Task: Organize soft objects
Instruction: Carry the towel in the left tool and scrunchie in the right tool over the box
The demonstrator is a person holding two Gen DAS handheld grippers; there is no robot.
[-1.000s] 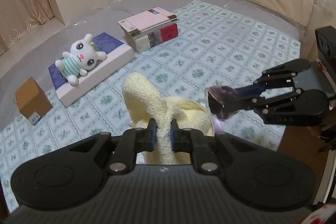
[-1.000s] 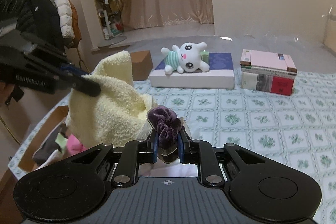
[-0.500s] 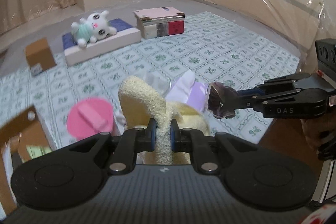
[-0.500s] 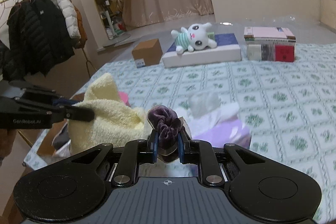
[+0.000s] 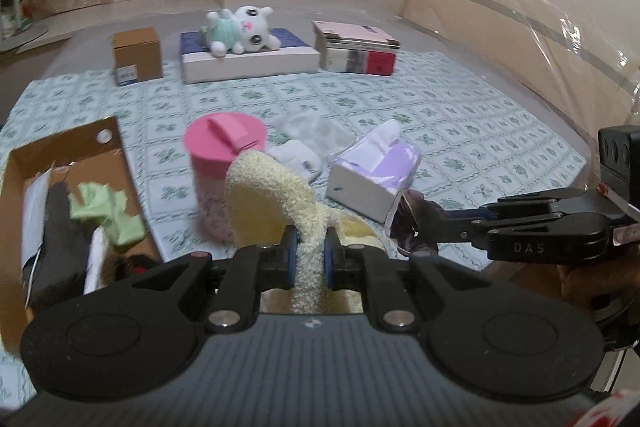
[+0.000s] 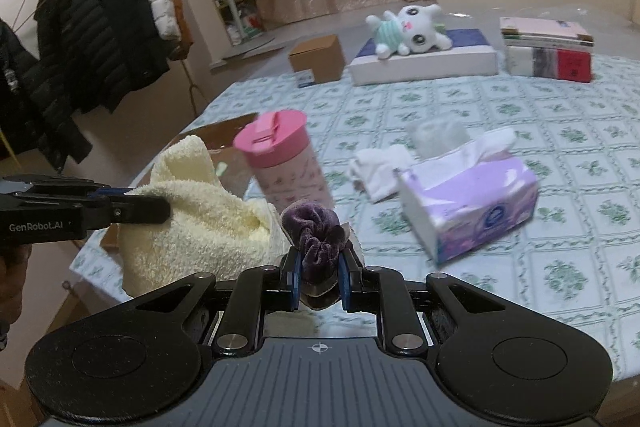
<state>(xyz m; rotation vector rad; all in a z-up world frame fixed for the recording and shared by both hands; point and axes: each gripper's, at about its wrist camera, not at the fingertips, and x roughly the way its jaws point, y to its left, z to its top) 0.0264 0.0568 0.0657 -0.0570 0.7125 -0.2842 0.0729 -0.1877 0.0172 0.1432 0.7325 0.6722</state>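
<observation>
Both claws loaded.
My left gripper (image 5: pixel 308 259) clamps the yellow towel (image 5: pixel 272 195); my right gripper (image 6: pixel 318 277) pinches the purple scrunchie (image 6: pixel 314 231).

"DAS" is read on the right gripper (image 5: pixel 414 233) body; "GenRobot.AI" is printed on the left gripper (image 6: pixel 160 209) arm

One towel (image 5: pixel 272 195), one scrunchie (image 6: pixel 316 227), one plush (image 5: pixel 240 27), one cup (image 5: pixel 222 151), two grippers.
</observation>
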